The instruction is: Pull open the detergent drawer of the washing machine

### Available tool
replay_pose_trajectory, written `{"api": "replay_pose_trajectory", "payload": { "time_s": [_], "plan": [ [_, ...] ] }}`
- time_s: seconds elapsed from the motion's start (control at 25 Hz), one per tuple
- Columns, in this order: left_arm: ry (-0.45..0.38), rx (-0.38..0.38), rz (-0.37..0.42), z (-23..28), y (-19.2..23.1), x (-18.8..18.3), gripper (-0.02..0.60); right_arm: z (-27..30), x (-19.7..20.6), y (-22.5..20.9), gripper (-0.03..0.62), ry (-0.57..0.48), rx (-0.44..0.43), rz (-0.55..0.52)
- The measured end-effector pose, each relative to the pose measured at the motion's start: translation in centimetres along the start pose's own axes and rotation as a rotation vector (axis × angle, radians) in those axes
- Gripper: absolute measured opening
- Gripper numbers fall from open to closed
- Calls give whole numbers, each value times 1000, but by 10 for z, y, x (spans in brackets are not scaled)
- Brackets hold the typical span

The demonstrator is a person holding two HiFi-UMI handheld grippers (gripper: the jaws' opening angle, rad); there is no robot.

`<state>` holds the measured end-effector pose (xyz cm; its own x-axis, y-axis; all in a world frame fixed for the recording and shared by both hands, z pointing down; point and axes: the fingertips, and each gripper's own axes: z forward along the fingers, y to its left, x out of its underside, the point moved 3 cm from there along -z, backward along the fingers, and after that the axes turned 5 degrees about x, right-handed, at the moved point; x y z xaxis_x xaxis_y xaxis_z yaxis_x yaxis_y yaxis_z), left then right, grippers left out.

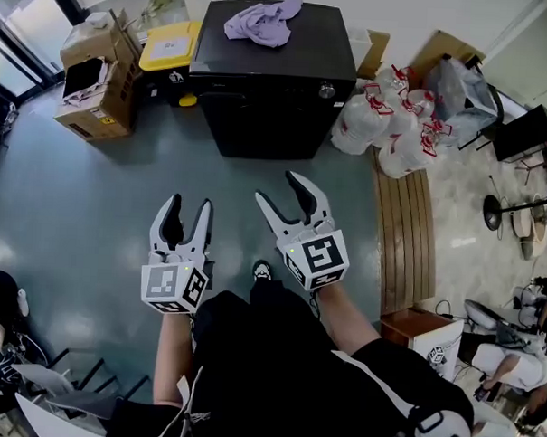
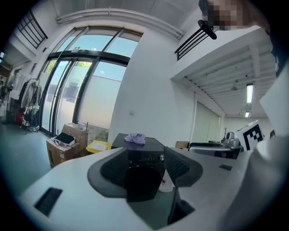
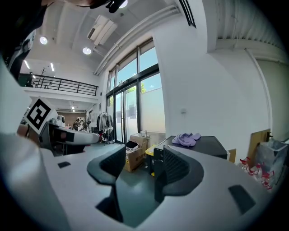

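Observation:
A black washing machine (image 1: 272,82) stands against the far wall with a purple cloth (image 1: 263,22) on its top and a round knob (image 1: 327,91) on its front panel. It shows straight ahead in the left gripper view, washing machine (image 2: 143,155), and partly behind the right jaw in the right gripper view, washing machine (image 3: 203,145). Both grippers hang in the air well short of it. My left gripper (image 1: 187,211) is open and holds nothing. My right gripper (image 1: 286,188) is open too, a little nearer the machine. The detergent drawer cannot be told apart on the dark front.
Cardboard boxes (image 1: 97,74) and a yellow bin (image 1: 170,45) stand left of the machine. White bags (image 1: 386,123) lie at its right, beside a wooden bench (image 1: 407,232). The person's legs and a shoe (image 1: 262,273) are below the grippers on grey floor (image 1: 75,213).

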<state>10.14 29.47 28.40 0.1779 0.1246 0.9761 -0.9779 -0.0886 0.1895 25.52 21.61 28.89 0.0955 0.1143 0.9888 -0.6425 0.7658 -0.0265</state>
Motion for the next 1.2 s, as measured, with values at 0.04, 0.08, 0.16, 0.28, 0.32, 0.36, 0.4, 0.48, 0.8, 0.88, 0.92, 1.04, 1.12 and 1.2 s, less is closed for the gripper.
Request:
{"api": "replay_pose_trajectory", "payload": {
  "time_s": [0.04,0.08,0.16,0.28,0.32,0.36,0.4,0.48,0.8,0.88,0.92,1.04,1.12,1.2],
  "plan": [
    [7,-4,-3,6,6,1,235,9,2,-3,256,6,-1,3],
    [15,-7,-7,12,13,3,236,17,3,-4,256,13,-2,6],
    [31,-11,-16,21,25,6,236,31,8,-5,256,28,-5,10],
    [39,-5,-27,41,45,5,236,55,11,-8,259,48,-6,12],
    [40,2,-30,49,52,4,235,65,12,-9,259,52,-4,10],
    [42,9,-32,57,59,3,235,74,12,-10,259,57,-1,9],
    [46,16,-35,66,67,3,236,85,12,-11,259,63,4,7],
    [54,38,-40,85,84,1,235,107,12,-15,259,74,21,8],
    [143,180,-32,163,155,2,235,200,20,-26,267,134,137,39],
    [171,213,-30,180,174,5,235,223,25,-26,267,151,166,54],
    [185,228,-29,187,183,7,235,234,28,-25,267,162,180,62],
    [222,269,-28,206,209,16,235,264,41,-23,266,196,218,89],
    [241,286,-31,219,227,22,235,282,51,-22,267,218,238,95],
    [257,296,-48,230,244,31,235,297,62,-21,268,238,258,101]
  ]
}}
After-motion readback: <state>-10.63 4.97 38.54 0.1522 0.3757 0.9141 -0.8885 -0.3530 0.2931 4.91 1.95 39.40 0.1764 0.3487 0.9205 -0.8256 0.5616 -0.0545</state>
